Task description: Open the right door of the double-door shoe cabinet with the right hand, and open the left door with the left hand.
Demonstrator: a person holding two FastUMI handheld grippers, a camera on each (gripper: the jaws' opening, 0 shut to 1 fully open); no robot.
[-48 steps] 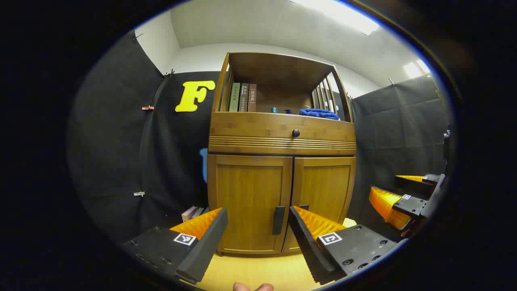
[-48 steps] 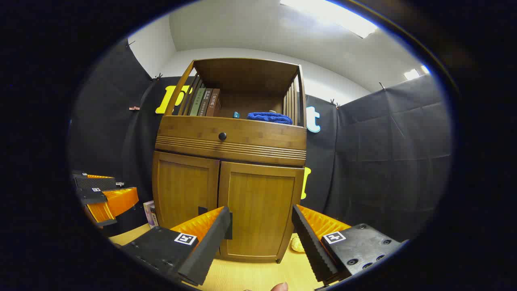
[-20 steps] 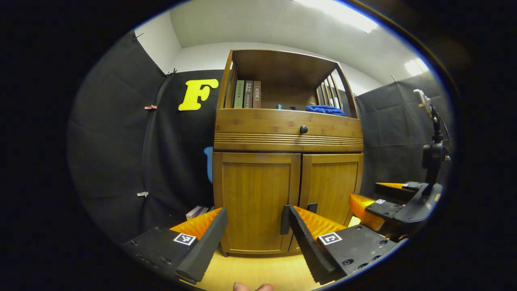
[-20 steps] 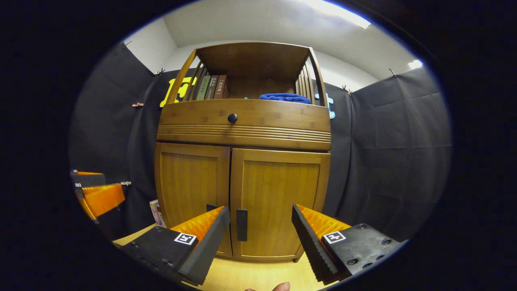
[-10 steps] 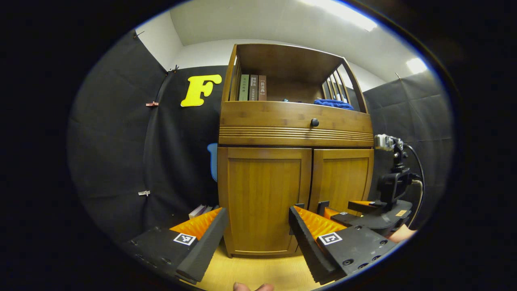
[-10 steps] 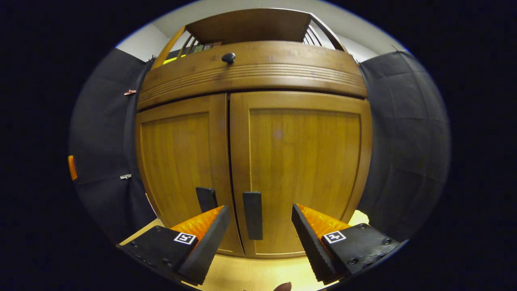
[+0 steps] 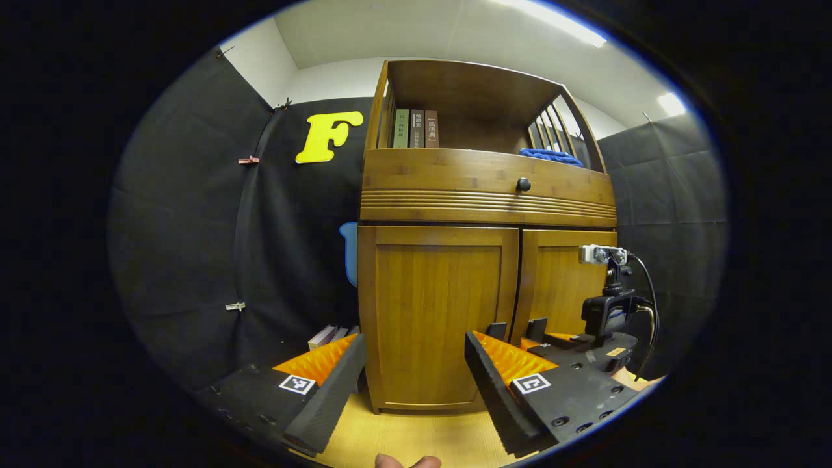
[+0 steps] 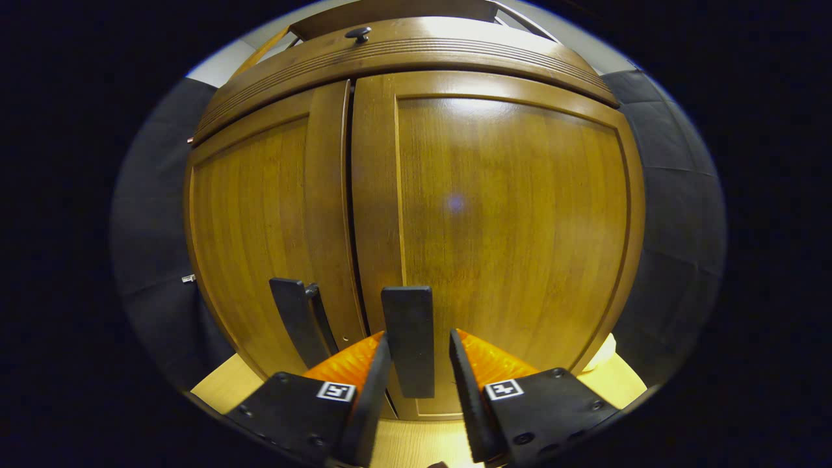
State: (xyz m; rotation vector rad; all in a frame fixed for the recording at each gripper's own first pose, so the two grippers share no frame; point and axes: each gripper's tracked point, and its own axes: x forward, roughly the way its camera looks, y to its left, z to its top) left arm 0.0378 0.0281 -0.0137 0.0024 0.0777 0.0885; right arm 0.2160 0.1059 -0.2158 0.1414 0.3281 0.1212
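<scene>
The wooden shoe cabinet (image 7: 487,195) has both doors closed. In the left gripper view, my left gripper (image 7: 416,370) is open and stands a short way in front of the left door (image 7: 435,312), below and left of its dark handle (image 7: 497,330). To its right, my right gripper (image 7: 543,341) is up against the right door (image 7: 559,279). In the right gripper view, my right gripper (image 8: 418,335) straddles the right door's dark upright handle (image 8: 408,325). Its jaws are narrowed, with a thin gap still showing on the handle's right side. The left door's handle (image 8: 296,318) is just to the left.
A drawer with a round knob (image 7: 523,184) runs above the doors. The open shelf holds upright books (image 7: 416,128) and a blue cloth (image 7: 549,155). More books (image 7: 328,336) lie on the floor left of the cabinet. The light wooden floor (image 7: 416,439) lies in front.
My right gripper has moved in close to the cabinet, and its fingers have narrowed around the right door's handle. The left gripper has edged slightly nearer and stayed open. Both doors remain closed.
</scene>
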